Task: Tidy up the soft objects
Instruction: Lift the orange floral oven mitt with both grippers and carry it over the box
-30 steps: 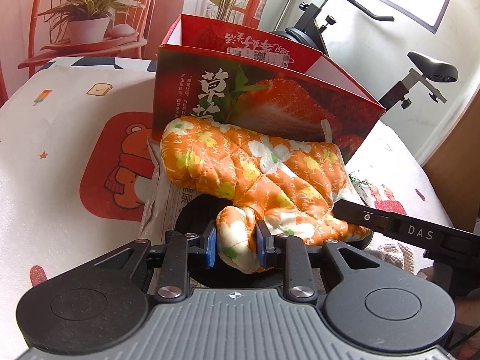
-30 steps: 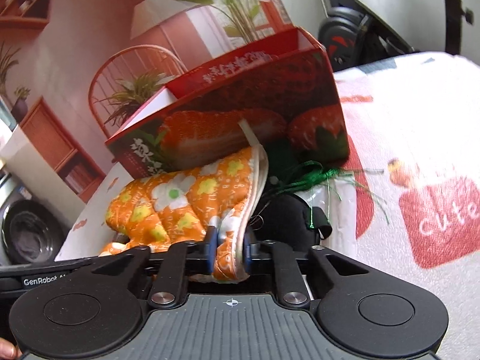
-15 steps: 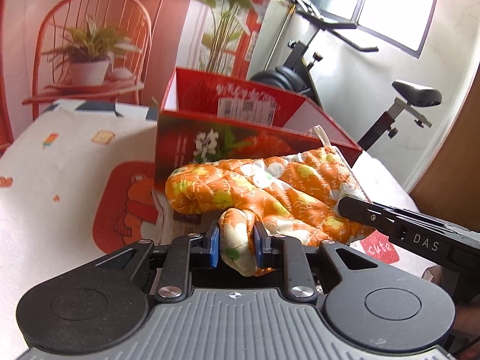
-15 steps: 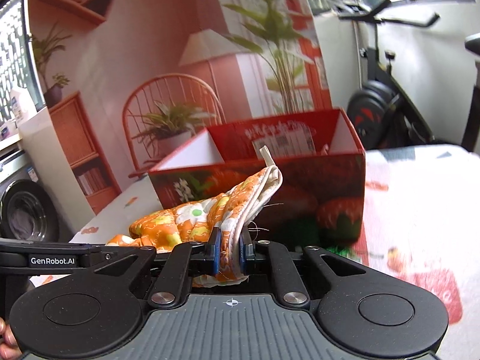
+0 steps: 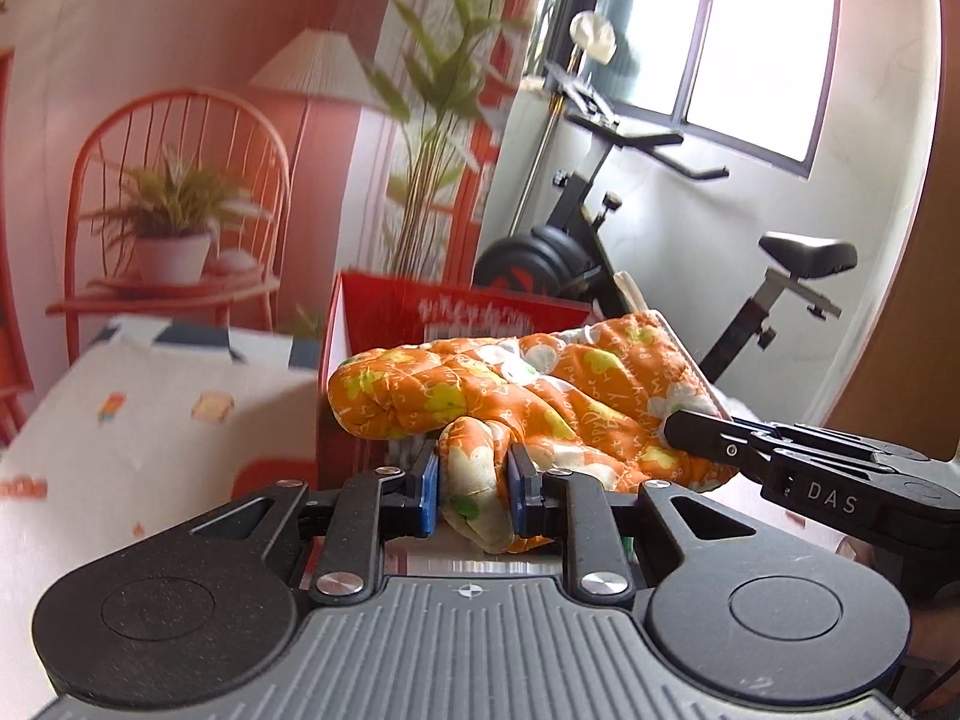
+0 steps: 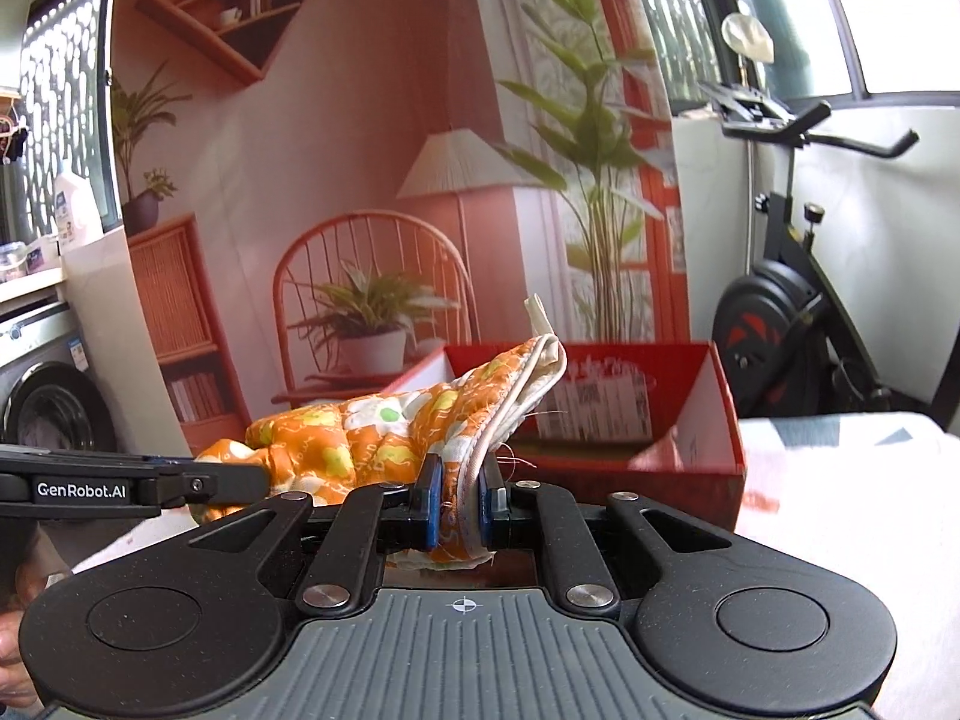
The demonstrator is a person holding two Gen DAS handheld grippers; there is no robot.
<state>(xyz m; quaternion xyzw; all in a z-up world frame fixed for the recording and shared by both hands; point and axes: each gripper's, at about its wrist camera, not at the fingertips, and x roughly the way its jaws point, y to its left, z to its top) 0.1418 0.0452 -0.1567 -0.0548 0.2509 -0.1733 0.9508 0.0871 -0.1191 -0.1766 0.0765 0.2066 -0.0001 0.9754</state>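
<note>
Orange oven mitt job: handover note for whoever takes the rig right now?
Left hand-held gripper: shut on the thumb of the orange floral quilted oven mitt.
Right hand-held gripper: shut on the mitt's white-trimmed cuff edge.
Mitt hangs between both, in the air, in front of the open red strawberry-print cardboard box on the patterned tablecloth.
Done: mitt picked up.
Left: likely carry it over the box rim, release inside; box contents not visible.

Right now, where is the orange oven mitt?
The orange oven mitt hangs off the table in front of the red box, thumb pinched by the left hand-held gripper, cuff by the right hand-held gripper.
</note>
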